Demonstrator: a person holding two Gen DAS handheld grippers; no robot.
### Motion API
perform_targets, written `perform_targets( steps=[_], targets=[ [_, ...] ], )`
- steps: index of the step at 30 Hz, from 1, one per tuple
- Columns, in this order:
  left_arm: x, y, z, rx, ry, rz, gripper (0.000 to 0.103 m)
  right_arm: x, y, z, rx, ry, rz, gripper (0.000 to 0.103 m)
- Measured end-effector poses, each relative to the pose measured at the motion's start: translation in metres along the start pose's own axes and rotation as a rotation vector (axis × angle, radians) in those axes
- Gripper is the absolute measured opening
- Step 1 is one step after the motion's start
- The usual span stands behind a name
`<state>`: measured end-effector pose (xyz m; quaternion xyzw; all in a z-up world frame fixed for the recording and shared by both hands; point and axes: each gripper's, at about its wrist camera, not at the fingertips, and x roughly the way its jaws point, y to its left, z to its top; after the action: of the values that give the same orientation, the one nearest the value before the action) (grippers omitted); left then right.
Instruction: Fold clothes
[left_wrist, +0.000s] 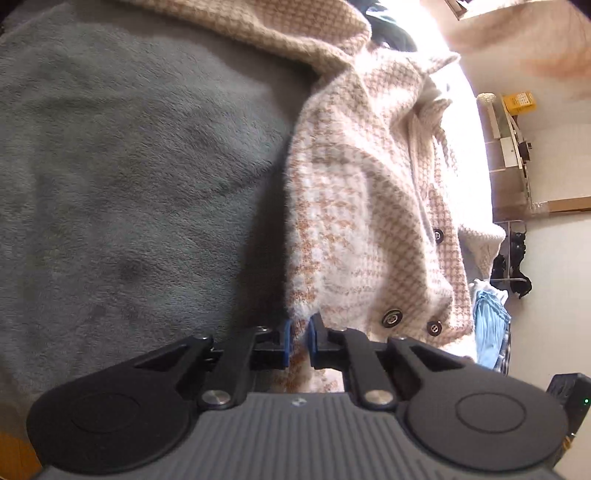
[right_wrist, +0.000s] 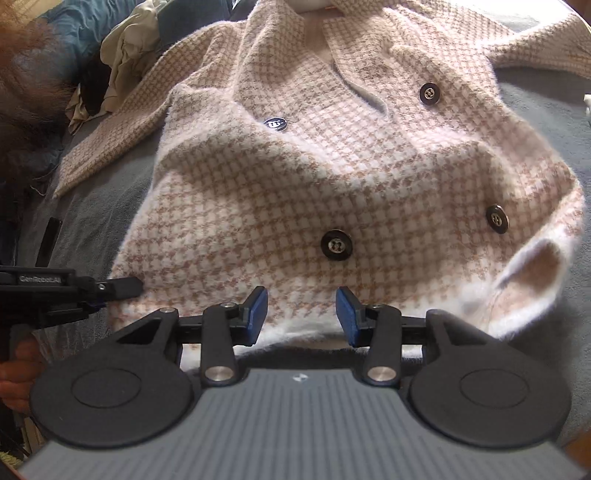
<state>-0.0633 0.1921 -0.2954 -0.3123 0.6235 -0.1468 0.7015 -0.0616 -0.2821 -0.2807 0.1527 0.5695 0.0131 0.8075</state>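
Note:
A fuzzy cream-and-tan houndstooth jacket (right_wrist: 332, 166) with dark round buttons (right_wrist: 336, 245) lies front up on a grey fleece blanket (left_wrist: 129, 184). In the left wrist view the jacket (left_wrist: 369, 221) hangs in folds, lifted at its bottom corner. My left gripper (left_wrist: 300, 341) is shut on that corner, with fabric pinched between the blue pads. In the right wrist view the left gripper (right_wrist: 135, 287) bites the jacket's left edge. My right gripper (right_wrist: 303, 314) is open over the jacket's near hem, its pads apart with only the fabric's surface below them.
A pile of other clothes (right_wrist: 122, 48) lies beyond the jacket at the upper left. A blue garment (left_wrist: 491, 325) and a shelf with small items (left_wrist: 513, 129) stand off the bed's side. A person's hand (right_wrist: 18, 365) holds the left gripper's handle.

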Motion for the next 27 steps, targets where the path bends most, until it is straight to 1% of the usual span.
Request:
perform_targets(
  steps=[1,3,4,5,7,10,11,12,13,14,16,17,19,22,25,27],
  targets=[
    [0.004,0.009,0.0,0.001,0.013,0.027,0.009,0.001,-0.003,0.0,0.009,-0.004,-0.004,0.04],
    [0.026,0.022,0.004,0.007,0.055,0.097,0.008,0.002,-0.008,0.002,0.025,-0.017,-0.006,0.04],
    [0.035,0.026,0.004,0.005,0.065,0.117,0.008,0.003,-0.009,0.006,0.031,-0.031,0.0,0.04],
    [0.038,0.029,0.003,0.001,0.064,0.123,0.008,0.005,-0.008,0.011,0.029,-0.048,0.007,0.04],
    [0.044,0.032,0.0,0.0,0.059,0.136,0.008,0.009,0.001,0.031,-0.017,-0.092,0.014,0.04],
    [0.044,0.029,-0.003,0.019,0.039,0.151,0.009,0.02,0.018,0.074,-0.103,-0.177,0.031,0.04],
    [0.044,0.029,-0.004,0.015,0.037,0.155,0.009,0.028,0.019,0.092,-0.108,-0.2,0.038,0.043],
    [0.045,0.029,-0.005,0.011,0.034,0.159,0.01,0.036,0.019,0.112,-0.104,-0.218,0.044,0.046],
    [0.045,0.029,-0.006,0.006,0.031,0.161,0.011,0.044,0.019,0.131,-0.1,-0.236,0.049,0.053],
    [0.046,0.03,-0.006,-0.002,0.028,0.161,0.012,0.055,0.017,0.152,-0.085,-0.248,0.064,0.057],
    [0.046,0.031,-0.006,-0.015,0.023,0.158,0.013,0.078,0.009,0.195,-0.041,-0.258,0.107,0.061],
    [0.046,0.032,-0.006,-0.02,0.019,0.155,0.013,0.091,0.004,0.216,-0.015,-0.259,0.12,0.064],
    [0.045,0.032,-0.006,-0.024,0.012,0.151,0.013,0.117,-0.005,0.254,0.036,-0.24,0.143,0.066],
    [0.044,0.03,-0.007,-0.012,0.001,0.154,0.013,0.152,-0.014,0.298,0.1,-0.188,0.17,0.068],
    [0.045,0.028,-0.006,-0.008,-0.005,0.156,0.013,0.178,-0.015,0.325,0.127,-0.152,0.199,0.071],
    [0.046,0.03,-0.004,-0.031,-0.004,0.148,0.013,0.191,-0.014,0.334,0.13,-0.122,0.205,0.072]
  ],
)
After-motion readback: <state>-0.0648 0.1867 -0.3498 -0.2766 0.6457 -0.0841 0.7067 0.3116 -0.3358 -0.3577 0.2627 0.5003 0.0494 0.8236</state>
